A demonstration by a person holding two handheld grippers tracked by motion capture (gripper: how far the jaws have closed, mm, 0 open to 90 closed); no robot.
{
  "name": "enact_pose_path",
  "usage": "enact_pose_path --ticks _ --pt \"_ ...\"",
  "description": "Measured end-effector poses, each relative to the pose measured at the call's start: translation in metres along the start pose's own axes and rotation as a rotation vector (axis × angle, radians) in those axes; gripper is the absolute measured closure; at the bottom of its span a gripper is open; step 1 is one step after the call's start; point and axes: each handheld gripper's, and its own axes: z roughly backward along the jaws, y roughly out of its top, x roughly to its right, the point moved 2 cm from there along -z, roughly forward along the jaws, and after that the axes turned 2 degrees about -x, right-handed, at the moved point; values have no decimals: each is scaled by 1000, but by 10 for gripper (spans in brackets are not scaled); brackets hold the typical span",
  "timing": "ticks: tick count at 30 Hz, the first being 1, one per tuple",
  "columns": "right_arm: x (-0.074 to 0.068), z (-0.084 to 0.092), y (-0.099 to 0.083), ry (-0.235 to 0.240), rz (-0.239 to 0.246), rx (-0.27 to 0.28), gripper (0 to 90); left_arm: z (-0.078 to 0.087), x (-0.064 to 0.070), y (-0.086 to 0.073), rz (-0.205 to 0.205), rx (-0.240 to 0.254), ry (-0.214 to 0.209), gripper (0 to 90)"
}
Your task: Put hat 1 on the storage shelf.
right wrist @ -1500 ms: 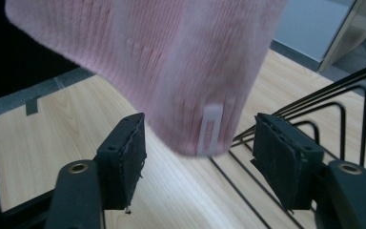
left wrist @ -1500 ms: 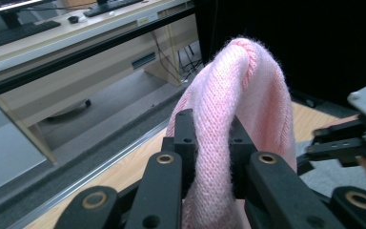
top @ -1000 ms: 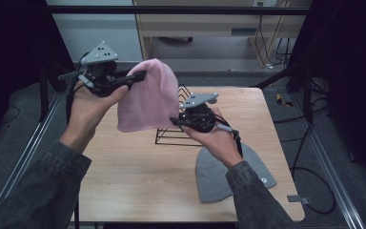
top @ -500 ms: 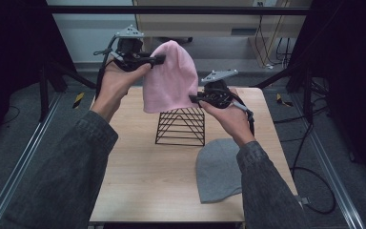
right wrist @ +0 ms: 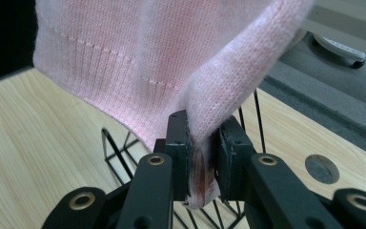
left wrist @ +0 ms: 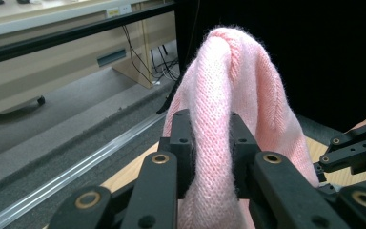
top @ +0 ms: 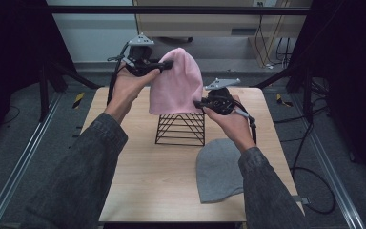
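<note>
The pink beanie [top: 176, 83] hangs in the air just above the black wire rack [top: 181, 129], held betw. two grippers. The left gripper [top: 164, 66] is up and to the left of the rack; its jaws are closed on the top part of the beanie, and in the left gripper view the knit [left wrist: 219, 143] is squeezed betw. the two black pads. The right gripper [top: 198, 102] is just right of the rack's top, w/ jaws clamped on the lower edge of the beanie. In the right gripper view the hem [right wrist: 202, 157] is pinched betw. the pads, and a small label w/ red print shows there too. The beanie's lower edge is very near the rack's top; I cannot tell if it touches.

The rack stands on the wooden table [top: 138, 186], approx. in the middle of its far half. A grey beanie [top: 217, 171] lies flat on the table, near the rack, in front of it and to the right, partly under the person's right sleeve [top: 267, 195]. The left sleeve [top: 81, 181] comes in well left of the rack.
</note>
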Motion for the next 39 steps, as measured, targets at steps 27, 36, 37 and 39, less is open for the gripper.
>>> enact_pose_path --ticks 27,36,37,39 --pt "-9 -20 -52 -103 47 -115 776 -16 13 -47 15 -13 -36 724" --pt "-8 -24 -65 -96 38 -153 754 -18 20 -58 16 -68 -55 730" --pt "-8 -24 -66 -91 32 -162 746 -18 22 -60 9 -74 -52 731" --pt "-8 -25 -67 -87 27 -164 739 -18 23 -61 8 -76 -55 732"
